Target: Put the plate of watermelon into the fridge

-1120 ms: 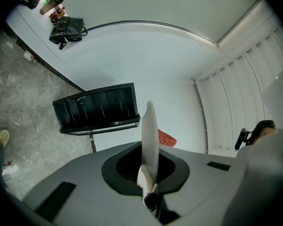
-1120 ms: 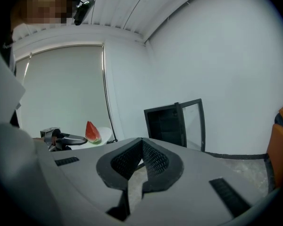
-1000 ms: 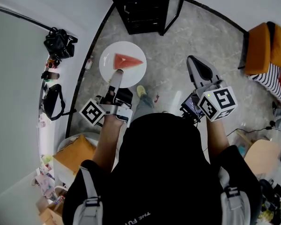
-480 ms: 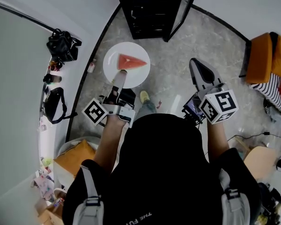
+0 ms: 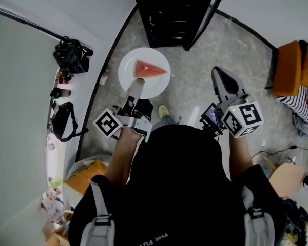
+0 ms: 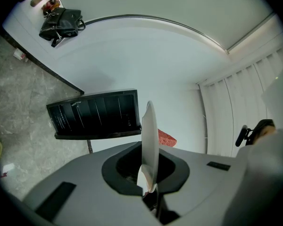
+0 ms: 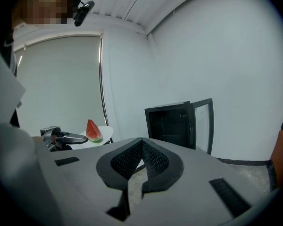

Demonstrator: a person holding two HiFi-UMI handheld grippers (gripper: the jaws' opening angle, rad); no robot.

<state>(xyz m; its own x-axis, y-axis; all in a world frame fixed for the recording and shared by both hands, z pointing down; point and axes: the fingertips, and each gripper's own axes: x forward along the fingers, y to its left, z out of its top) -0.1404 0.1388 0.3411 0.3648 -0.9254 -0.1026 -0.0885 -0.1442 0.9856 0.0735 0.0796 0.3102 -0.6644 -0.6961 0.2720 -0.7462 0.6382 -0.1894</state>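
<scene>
Grey marbled floor (image 5: pixel 195 65), white walls (image 5: pixel 20 96); orange seat (image 5: pixel 290 68) right, black bags (image 5: pixel 72 58) on left ledge

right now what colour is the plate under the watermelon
The plate is plain white; the head view shows it best.

Both bare forearms reach forward from the shoulders. In the head view the left forearm (image 5: pixel 122 155) runs toward 11 o'clock of the person's head and the right forearm (image 5: pixel 237 155) toward 1 o'clock. The left gripper (image 5: pixel 135 86) points to about 12 o'clock, its jaws pinched on the near rim of the plate (image 5: pixel 131 65), with its marker cube (image 5: pixel 107 123) at the wrist's 9 o'clock side. The right gripper (image 5: pixel 220 75) points to about 11 o'clock, jaws together and empty, its marker cube (image 5: pixel 242 119) over the hand.
</scene>
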